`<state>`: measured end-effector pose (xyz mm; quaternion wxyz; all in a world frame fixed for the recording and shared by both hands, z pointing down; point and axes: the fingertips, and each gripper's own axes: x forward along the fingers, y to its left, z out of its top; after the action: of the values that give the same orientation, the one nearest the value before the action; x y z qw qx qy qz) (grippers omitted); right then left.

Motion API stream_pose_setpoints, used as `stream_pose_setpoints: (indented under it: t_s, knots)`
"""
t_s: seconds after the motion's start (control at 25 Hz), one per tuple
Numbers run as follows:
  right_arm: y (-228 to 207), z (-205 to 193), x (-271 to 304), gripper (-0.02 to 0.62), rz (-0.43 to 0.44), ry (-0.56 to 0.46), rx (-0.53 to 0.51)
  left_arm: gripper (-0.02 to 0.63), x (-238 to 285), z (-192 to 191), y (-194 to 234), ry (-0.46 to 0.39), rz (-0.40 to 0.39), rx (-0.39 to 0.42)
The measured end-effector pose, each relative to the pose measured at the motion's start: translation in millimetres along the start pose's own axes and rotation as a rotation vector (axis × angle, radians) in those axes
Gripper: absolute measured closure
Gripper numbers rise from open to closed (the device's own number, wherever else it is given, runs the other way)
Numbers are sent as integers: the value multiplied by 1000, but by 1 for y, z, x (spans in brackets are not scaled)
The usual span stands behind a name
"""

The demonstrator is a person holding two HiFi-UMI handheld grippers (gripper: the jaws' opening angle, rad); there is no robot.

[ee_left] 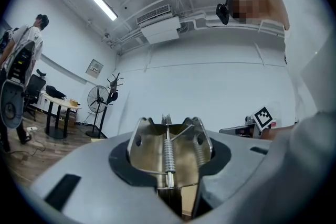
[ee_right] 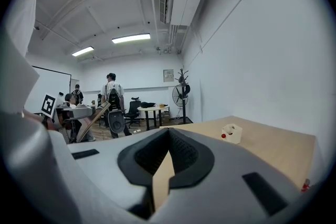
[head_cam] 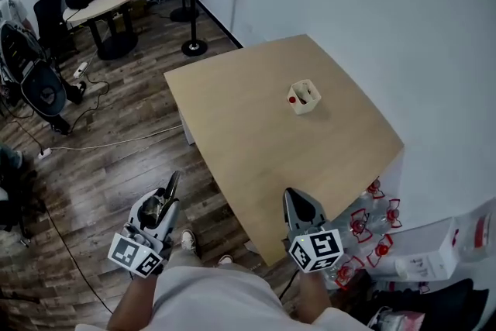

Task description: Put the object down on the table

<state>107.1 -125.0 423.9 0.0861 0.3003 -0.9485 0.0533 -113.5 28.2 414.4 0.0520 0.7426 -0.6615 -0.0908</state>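
left gripper view shows a metal clip [ee_left: 168, 157] clamped; right hand-held gripper [ee_right: 168, 131] closed, empty.

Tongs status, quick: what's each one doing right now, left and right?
Left tongs: closed on a shiny metal spring-loaded tool.
Right tongs: closed, nothing between them.

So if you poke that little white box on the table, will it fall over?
Probably not: the white box looks squat and sits flat, so it would likely slide on the smooth table. It seems small and open-topped, so it is probably light and easy to shove.
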Motion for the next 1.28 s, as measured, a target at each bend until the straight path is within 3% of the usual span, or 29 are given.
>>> stream_pose_setpoints:
  t_s: [0.48,0.8,1.28]
  knots:
    - [-7,8,33,597,-112,26,8,443,65,5,35,18,-158,17]
    - [-2,-6,42,597,-154,82,26,443,82,-29,49,104,-204,-3]
    - [-10,-29,16,597,-219,139,61,442,129,-79,32,188,-294,60]
